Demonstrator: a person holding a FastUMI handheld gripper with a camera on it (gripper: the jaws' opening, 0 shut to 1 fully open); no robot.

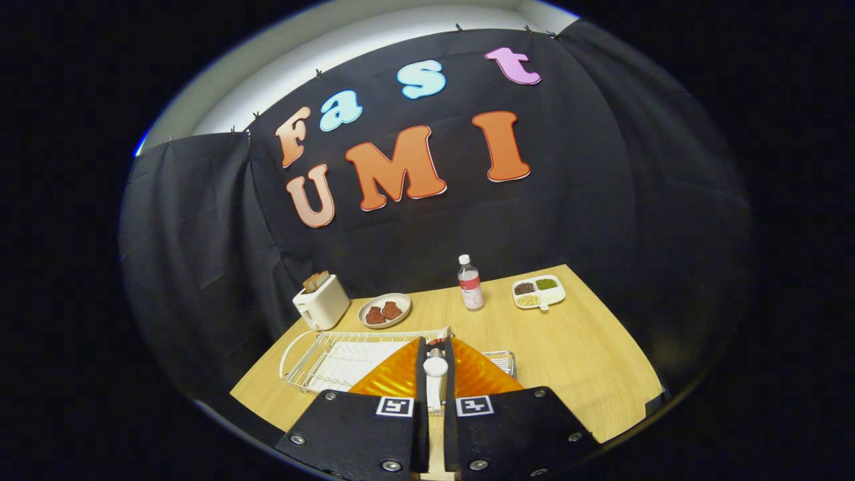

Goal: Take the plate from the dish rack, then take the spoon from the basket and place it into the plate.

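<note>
My gripper point(435, 345) has its fingers drawn close together on a white spoon point(435, 367), whose rounded end shows in the narrow gap between them. Right under the fingers, spreading to both sides of them, is a ribbed orange plate point(477, 375); the gripper body hides its near part. To the left, beyond the plate, a white wire dish rack point(334, 357) lies on the wooden table point(574, 347). A small wire basket point(502, 359) peeks out behind the plate's right side.
At the back of the table stand a white toaster point(321, 302) with bread, a beige dish point(384, 310) with two brown pieces, a clear bottle point(470, 283), and a white divided tray point(538, 292) of beans. Black cloth walls close the booth.
</note>
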